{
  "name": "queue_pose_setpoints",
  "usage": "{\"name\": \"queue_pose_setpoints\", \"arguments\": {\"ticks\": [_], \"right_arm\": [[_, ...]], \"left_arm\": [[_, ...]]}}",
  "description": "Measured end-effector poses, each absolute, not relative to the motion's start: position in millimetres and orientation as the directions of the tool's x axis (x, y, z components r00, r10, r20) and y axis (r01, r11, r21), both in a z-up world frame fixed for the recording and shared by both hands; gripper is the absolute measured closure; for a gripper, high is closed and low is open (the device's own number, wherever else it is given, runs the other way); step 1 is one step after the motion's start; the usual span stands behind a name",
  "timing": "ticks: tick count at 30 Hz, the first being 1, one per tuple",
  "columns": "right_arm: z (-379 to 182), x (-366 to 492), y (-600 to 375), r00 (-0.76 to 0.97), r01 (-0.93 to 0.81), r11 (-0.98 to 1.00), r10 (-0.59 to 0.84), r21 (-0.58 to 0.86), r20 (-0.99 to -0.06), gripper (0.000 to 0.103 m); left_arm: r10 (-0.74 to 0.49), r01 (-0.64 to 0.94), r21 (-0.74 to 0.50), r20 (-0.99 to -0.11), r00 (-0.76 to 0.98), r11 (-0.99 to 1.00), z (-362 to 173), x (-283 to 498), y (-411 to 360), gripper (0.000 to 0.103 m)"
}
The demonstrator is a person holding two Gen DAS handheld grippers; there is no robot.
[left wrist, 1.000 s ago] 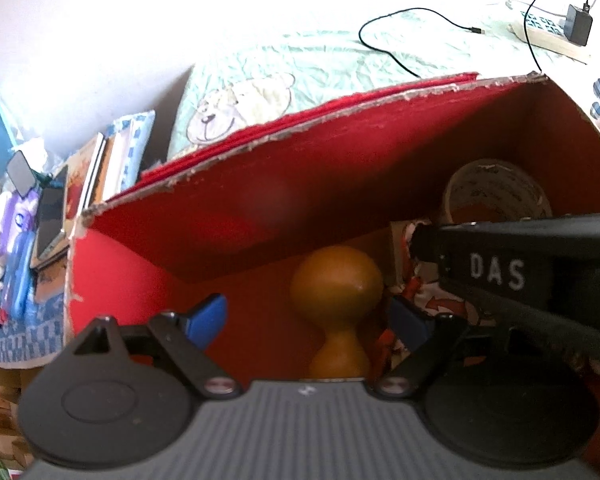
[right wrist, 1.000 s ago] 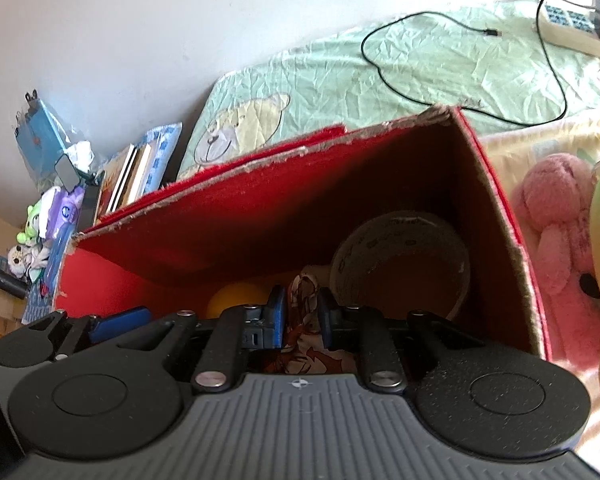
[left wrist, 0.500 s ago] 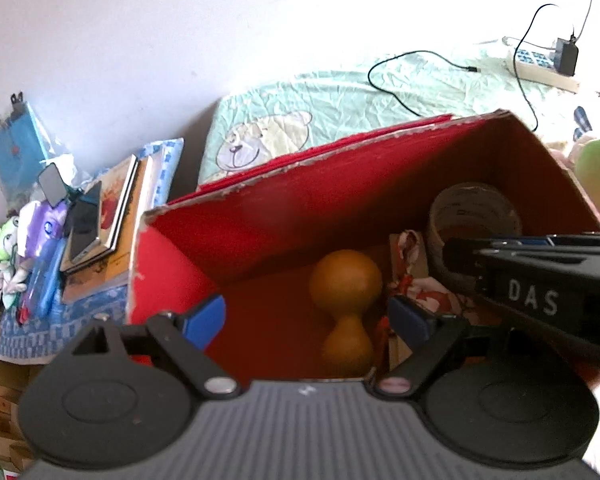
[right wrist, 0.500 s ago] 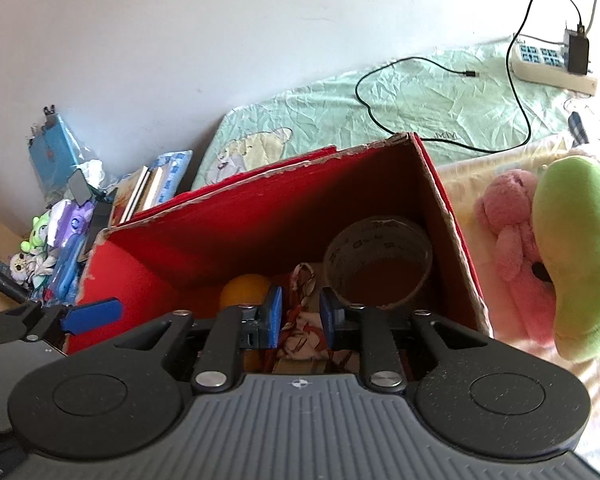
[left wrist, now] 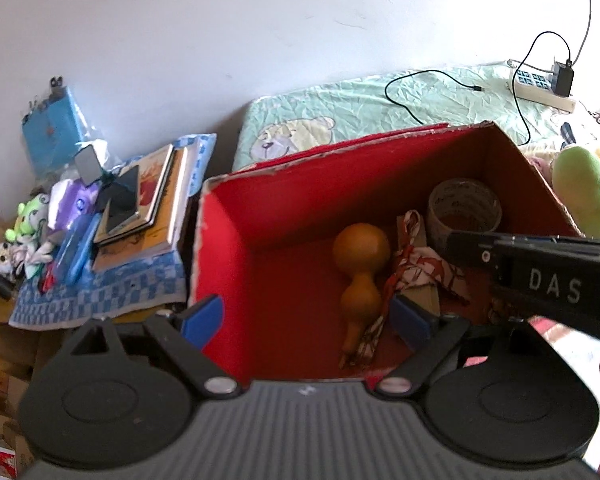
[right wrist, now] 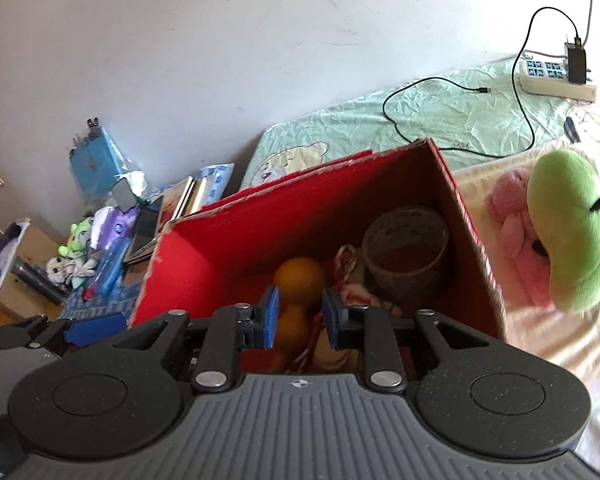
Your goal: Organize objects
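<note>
Left-wrist view: the left tongs (left wrist: 306, 318) stand wide open and grip nothing. Their blue pads straddle the near left part of the red box (left wrist: 236, 264); one pad lies outside the box's left wall, the other over its floor. Inside the box, at 12 o'clock from the tongs' gap and slightly right, lies an orange gourd (left wrist: 360, 276), bulb toward the far wall. Touching its right side is a patterned cloth (left wrist: 412, 268) draped over a flat card. At 1 o'clock, in the far right corner, stands a tape roll (left wrist: 464, 212). The right gripper's black body crosses the frame at 3 o'clock, over the box's right edge.

Right-wrist view: the right tongs (right wrist: 300, 318) are partly open, with a narrow gap, and grip nothing. They hang above the box (right wrist: 180, 276); the gourd (right wrist: 298, 280) shows through the gap, below the pads and apart from them. The cloth (right wrist: 352, 292) lies just right of the right pad, the roll (right wrist: 404, 256) at 1 o'clock. On the bed outside the box, at 2 o'clock, a green plush (right wrist: 568, 228) rests against a pink plush (right wrist: 512, 220). Books (right wrist: 180, 200) and small toys lie at 10 o'clock.
</note>
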State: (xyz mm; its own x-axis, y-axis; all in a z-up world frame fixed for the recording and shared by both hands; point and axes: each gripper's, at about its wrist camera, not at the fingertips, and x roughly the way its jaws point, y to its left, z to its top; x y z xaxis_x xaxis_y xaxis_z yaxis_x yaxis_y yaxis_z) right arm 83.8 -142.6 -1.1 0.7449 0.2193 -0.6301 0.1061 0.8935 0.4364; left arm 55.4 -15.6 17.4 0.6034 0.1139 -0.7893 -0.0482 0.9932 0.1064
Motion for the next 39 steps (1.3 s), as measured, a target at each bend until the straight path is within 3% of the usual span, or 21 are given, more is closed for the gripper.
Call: {"name": "queue_pose_setpoints", "arguments": {"ticks": [24,34,39], "right_arm": [[-7,32,-115,0.750,0.054,0.881,0.275,0.470,-0.601,0.076],[-31,29,-114,0.680,0.084,0.863,0.315,0.497,-0.662,0.075],[-40,29,-112,0.641,0.095,0.847,0.350,0.523,-0.684,0.071]], "left_arm": [[0.072,-0.011,0.078,-0.837,0.543,0.997,-3,8,-8,0.011],[0.038,-0.011,0.037,-0.882,0.470,0.999,-28,3,-5,0.008],[0.019,-0.014,0.015,-0.900,0.435,1.000,-39,2,-6,0.008]]}}
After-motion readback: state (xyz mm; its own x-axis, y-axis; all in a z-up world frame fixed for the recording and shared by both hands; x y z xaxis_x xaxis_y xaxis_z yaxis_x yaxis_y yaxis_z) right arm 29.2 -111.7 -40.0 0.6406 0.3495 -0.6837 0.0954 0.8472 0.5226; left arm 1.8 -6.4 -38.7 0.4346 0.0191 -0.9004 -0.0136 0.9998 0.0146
